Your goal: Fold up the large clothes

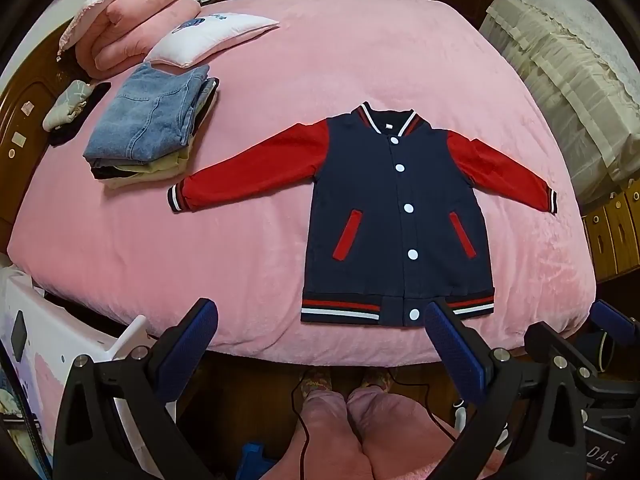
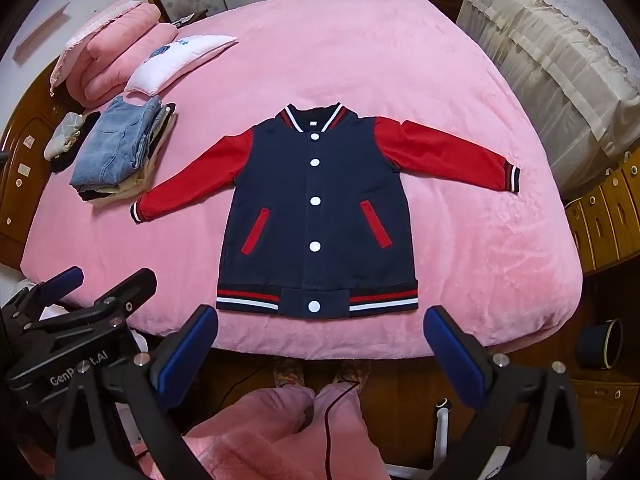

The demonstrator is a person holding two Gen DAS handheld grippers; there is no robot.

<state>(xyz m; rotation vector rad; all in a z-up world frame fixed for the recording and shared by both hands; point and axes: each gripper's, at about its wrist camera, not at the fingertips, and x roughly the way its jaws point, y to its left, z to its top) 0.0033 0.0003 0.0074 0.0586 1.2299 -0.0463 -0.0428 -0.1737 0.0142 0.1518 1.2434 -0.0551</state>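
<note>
**Both jaws spread wide above the near edge of the bed**

Jaws of the left gripper (image 1: 320, 332) stand fully spread with nothing between them, poised over the near edge of the bed (image 1: 248, 264); its blue pads (image 1: 454, 348) face each other across the gap. Jaws of the right gripper (image 2: 320, 340) are likewise spread wide and empty, hanging just off the same edge. Both point steeply down toward the bedding.

A varsity jacket (image 1: 400, 216) lies flat and face up on the pink blanket, buttoned, near the middle of the near edge, its striped hem closest to the grippers and its collar pointing to the far edge. The navy body carries white snaps, and the red sleeves (image 2: 440, 152) stretch out to either side, angled slightly toward the near edge.

Toward the left edge sits a stack of folded clothes (image 1: 152, 132), with folded denim on top. Beyond it, at the far left corner, rest a white pillow (image 1: 212, 36) and a folded pink quilt (image 1: 132, 20).

Below the near edge, a person's legs in pink fleece trousers (image 2: 280, 432) show between the grippers.
</note>
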